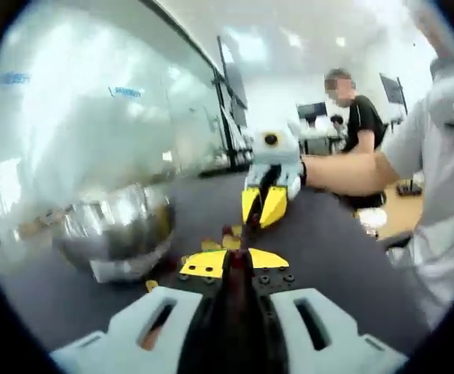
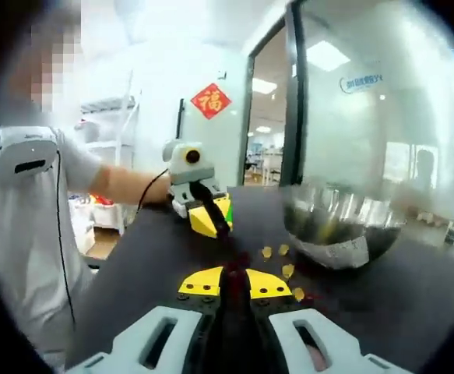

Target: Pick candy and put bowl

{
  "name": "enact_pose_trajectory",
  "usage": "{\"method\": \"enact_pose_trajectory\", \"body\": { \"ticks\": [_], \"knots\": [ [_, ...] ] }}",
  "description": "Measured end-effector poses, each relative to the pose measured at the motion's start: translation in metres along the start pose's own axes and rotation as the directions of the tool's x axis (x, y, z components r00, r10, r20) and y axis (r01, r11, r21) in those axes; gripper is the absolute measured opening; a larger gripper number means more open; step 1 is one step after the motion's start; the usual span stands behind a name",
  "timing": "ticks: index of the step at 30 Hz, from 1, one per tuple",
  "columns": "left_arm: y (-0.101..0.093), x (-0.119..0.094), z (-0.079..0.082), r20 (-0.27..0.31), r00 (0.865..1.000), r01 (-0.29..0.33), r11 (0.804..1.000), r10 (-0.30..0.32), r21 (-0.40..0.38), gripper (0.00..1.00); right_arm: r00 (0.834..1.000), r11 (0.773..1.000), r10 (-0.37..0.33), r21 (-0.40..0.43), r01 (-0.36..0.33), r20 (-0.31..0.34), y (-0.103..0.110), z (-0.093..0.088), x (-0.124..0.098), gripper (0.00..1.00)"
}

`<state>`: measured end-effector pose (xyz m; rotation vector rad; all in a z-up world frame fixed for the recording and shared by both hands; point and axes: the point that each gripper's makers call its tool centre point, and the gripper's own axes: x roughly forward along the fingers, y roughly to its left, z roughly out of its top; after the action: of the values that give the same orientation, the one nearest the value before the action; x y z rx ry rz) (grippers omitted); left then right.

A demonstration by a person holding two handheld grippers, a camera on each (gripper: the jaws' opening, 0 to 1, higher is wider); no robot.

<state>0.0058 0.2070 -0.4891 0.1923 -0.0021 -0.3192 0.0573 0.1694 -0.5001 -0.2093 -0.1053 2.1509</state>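
A steel bowl stands on a dark table. Small yellow and red candies lie loose on the table beside the bowl. In the left gripper view my left gripper points at the candies with its yellow jaws together and nothing visible between them. Just beyond the candies, my right gripper faces it. The right gripper view has my right gripper with jaws closed, the candies just ahead of it, and the left gripper opposite.
A glass wall runs behind the bowl. A person's arm and white sleeve reach in along the table's edge. A seated person in black is at the back. A red sign hangs on the far wall.
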Motion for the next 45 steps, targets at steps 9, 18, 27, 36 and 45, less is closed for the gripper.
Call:
{"method": "enact_pose_trajectory", "body": {
  "ticks": [9,18,27,36,45],
  "knots": [
    [0.101,0.034,0.060,0.061,0.984,-0.166,0.985,0.168,-0.046,0.02,0.953,0.956,-0.295,0.025,0.294,0.064,-0.114,0.075,0.020,0.05],
    [0.105,0.042,0.027,-0.008,0.986,-0.164,0.985,0.164,-0.060,0.24,0.942,0.942,-0.336,0.030,0.335,0.025,-0.132,0.049,0.036,0.37],
    [0.064,0.015,0.023,0.010,0.995,-0.094,0.995,0.094,-0.010,0.22,0.947,0.951,-0.307,0.060,0.302,0.095,-0.106,0.050,0.000,0.24],
    [-0.004,-0.045,-0.071,-0.207,0.978,0.006,0.999,-0.012,-0.031,0.19,0.968,0.996,-0.056,0.054,0.071,-0.245,-0.007,-0.081,-0.074,0.20],
    [-0.005,-0.014,-0.085,-0.257,0.966,0.024,0.999,-0.029,-0.024,0.13,0.959,0.992,-0.031,0.110,0.064,-0.283,-0.016,-0.093,-0.047,0.17]
  ]
}}
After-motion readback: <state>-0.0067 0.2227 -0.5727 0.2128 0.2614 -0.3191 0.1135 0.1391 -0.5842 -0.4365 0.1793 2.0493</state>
